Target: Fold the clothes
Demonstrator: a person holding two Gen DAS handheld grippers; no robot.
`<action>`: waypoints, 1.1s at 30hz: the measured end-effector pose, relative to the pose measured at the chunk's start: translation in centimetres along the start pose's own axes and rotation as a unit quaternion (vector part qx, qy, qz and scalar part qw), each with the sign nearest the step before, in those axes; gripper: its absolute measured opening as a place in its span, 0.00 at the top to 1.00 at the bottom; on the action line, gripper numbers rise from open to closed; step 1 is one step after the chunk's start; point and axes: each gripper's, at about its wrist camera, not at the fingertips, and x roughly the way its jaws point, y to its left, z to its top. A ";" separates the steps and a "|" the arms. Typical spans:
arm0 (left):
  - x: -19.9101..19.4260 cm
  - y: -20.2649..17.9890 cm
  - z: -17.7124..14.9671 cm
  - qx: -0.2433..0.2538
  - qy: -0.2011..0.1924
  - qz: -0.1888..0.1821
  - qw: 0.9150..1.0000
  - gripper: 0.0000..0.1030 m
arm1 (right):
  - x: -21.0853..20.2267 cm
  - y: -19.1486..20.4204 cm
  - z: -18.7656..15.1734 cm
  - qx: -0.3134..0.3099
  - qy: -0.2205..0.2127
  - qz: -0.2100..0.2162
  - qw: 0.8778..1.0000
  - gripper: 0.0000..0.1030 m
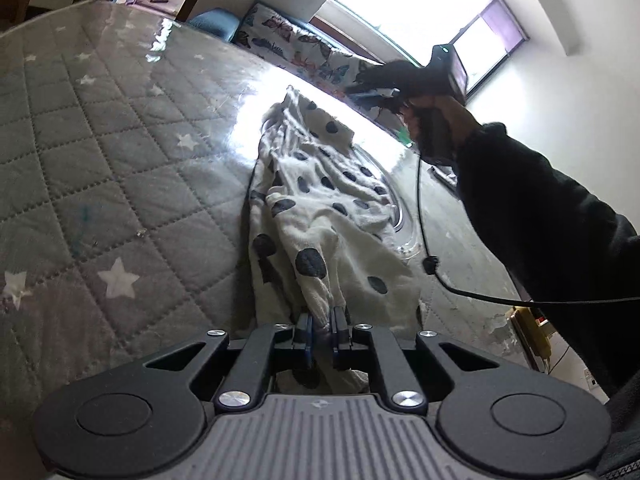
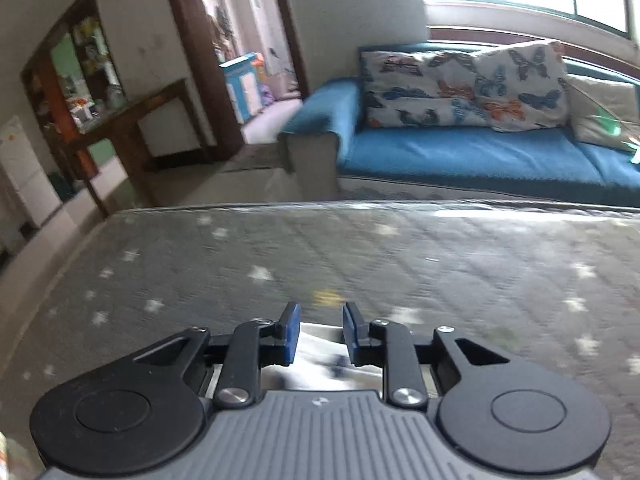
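Left gripper [image 1: 321, 330] is pinched narrow on one end of the garment [image 1: 316, 216], with cloth bunched between its blue pads [image 1: 306, 334]. That garment is white knit with large dark dots, crumpled and twisted into a long rope-like strip that runs away from the gripper across the surface [image 1: 120, 160], its far end folded into a small peak. Part of it lies over a clear round dish [image 1: 404, 216] on its right side.

Right gripper [image 1: 370, 80] is raised above the far end of the garment, held in a hand [image 1: 436, 116] with a dark sleeve [image 1: 540, 216], a black cable [image 1: 424, 208] hanging from it. In its own view, the right gripper [image 2: 321, 334] has a plain gap between its pads with nothing clamped; a blurred bit of white, dark-spotted cloth shows below it.

A grey quilted cover with white stars lies on the surface under a glossy clear sheet. Beyond it stands a blue sofa [image 2: 460, 152] with butterfly cushions [image 2: 460, 84] under a bright window [image 1: 420, 4].
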 end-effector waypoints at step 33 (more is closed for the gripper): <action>1.7 0.9 0.6 -0.020 0.033 0.041 0.998 0.90 | 3.6 -4.1 -1.7 -0.003 0.010 -0.034 0.999 0.93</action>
